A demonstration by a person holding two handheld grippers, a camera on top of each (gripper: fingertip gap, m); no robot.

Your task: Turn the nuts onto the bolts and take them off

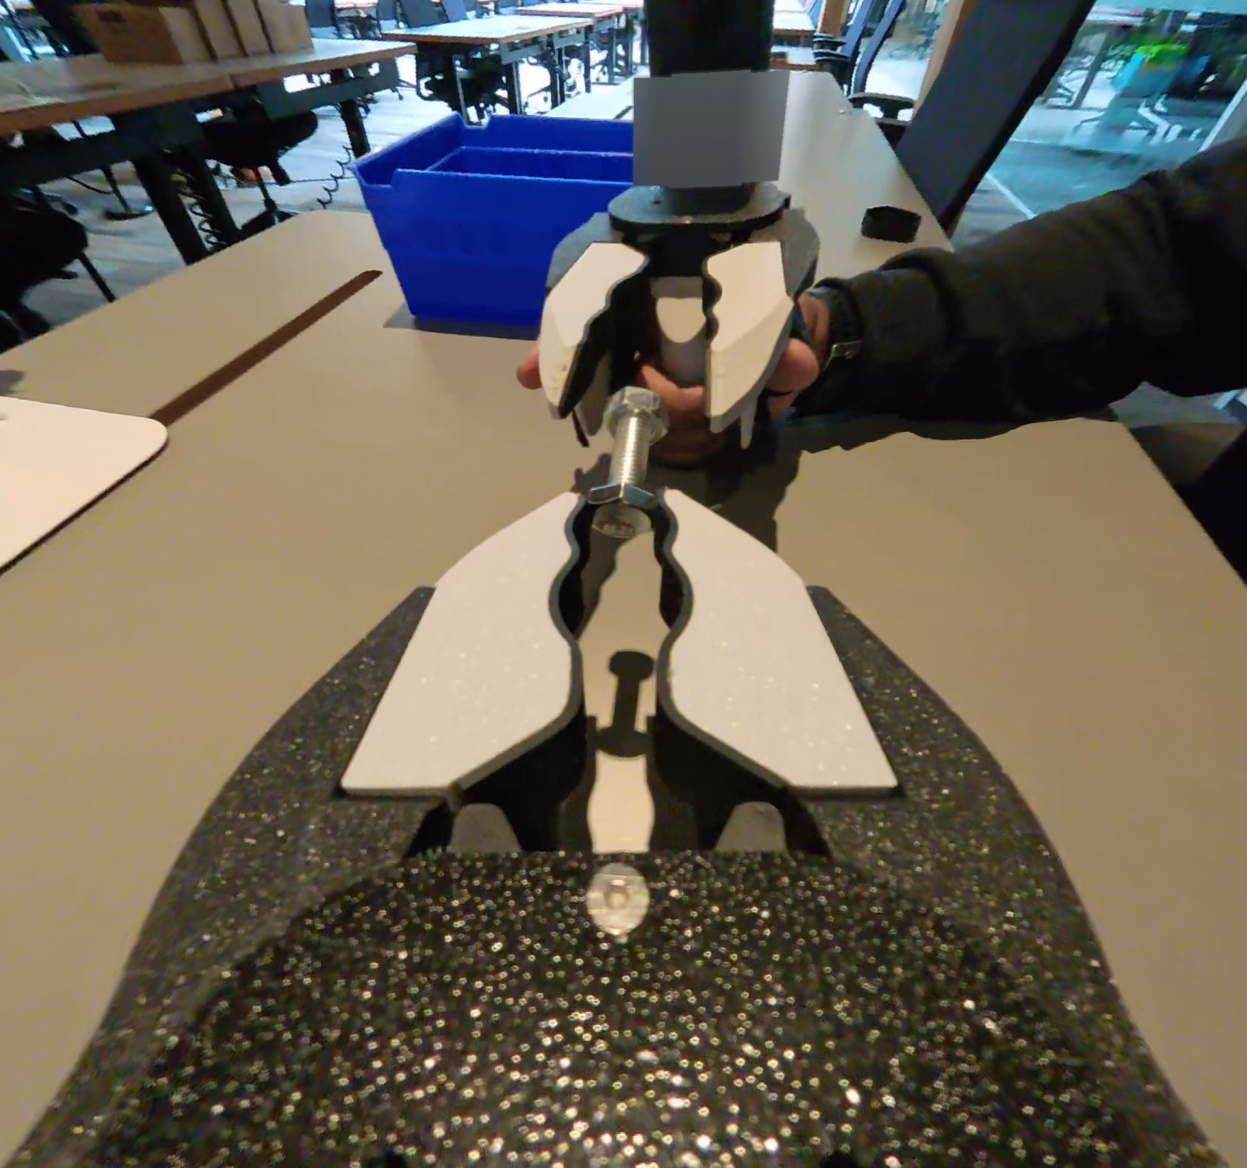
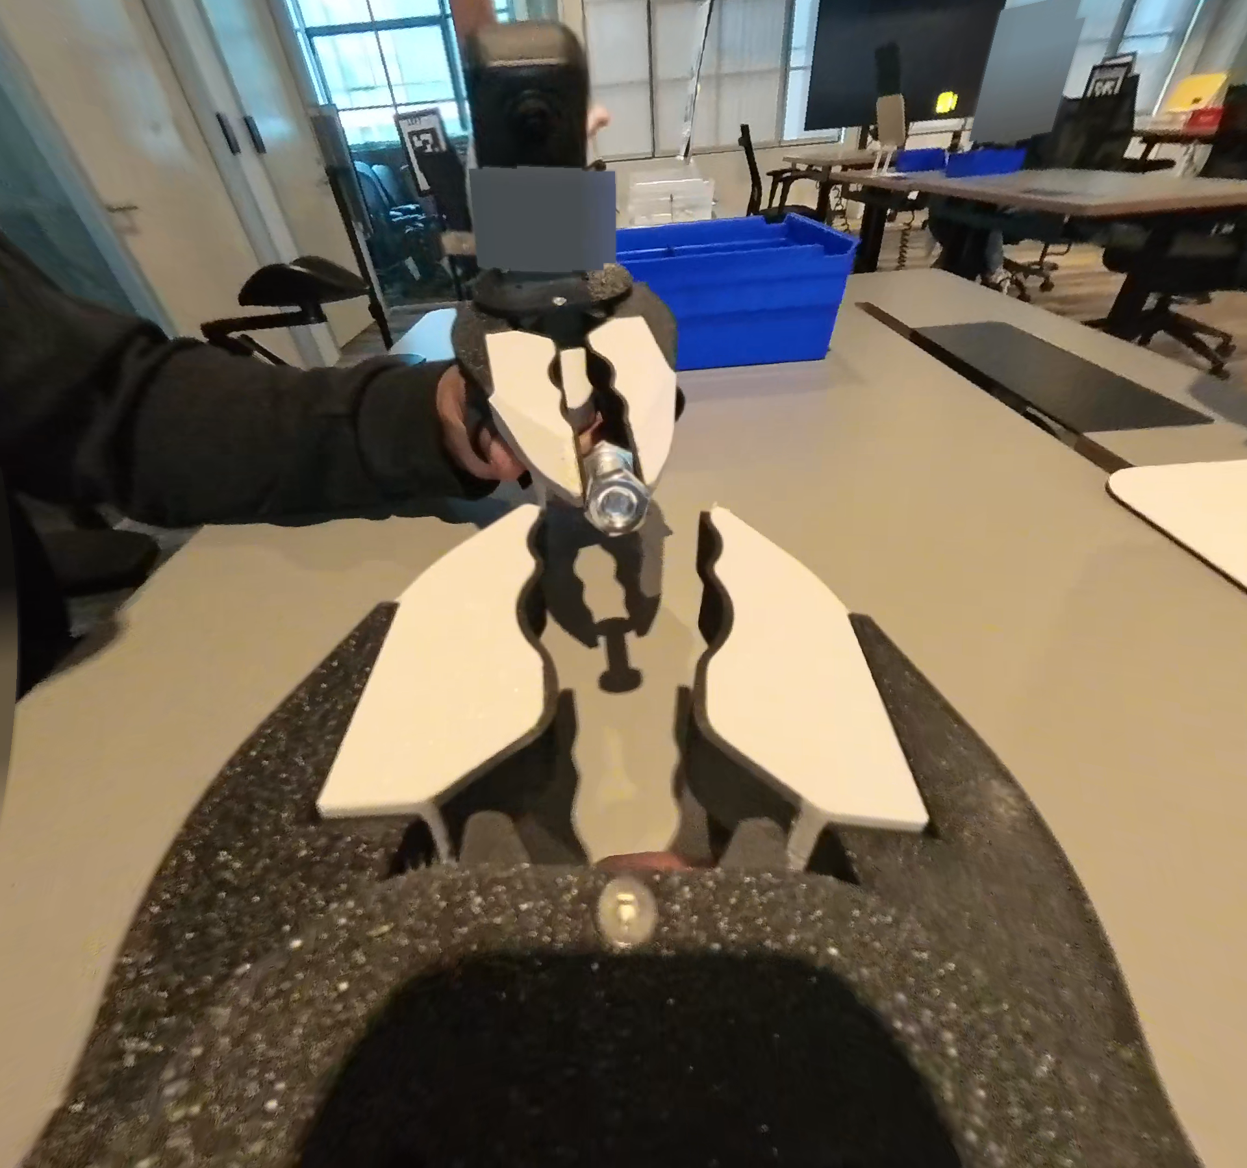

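Note:
A silver bolt (image 1: 627,447) is held level above the grey table (image 1: 270,528), between two grippers that face each other. My left gripper (image 1: 622,505) is shut on the bolt's head end. A hex nut (image 1: 634,404) sits on the bolt's far end. My right gripper (image 1: 648,417) is open around that nut end, with its left finger close beside the nut. In the right wrist view the nut (image 2: 617,505) faces the camera, between the spread fingers of my right gripper (image 2: 624,515) and apart from both. The left gripper (image 2: 600,468) clamps the bolt behind it.
A blue bin (image 1: 499,238) stands on the table behind the grippers and also shows in the right wrist view (image 2: 742,299). A white board (image 1: 61,461) lies at the table's left edge. A black mat (image 2: 1052,373) and a small black ring (image 1: 891,223) lie farther off. My two grippers' fingertips are within a few centimetres of each other.

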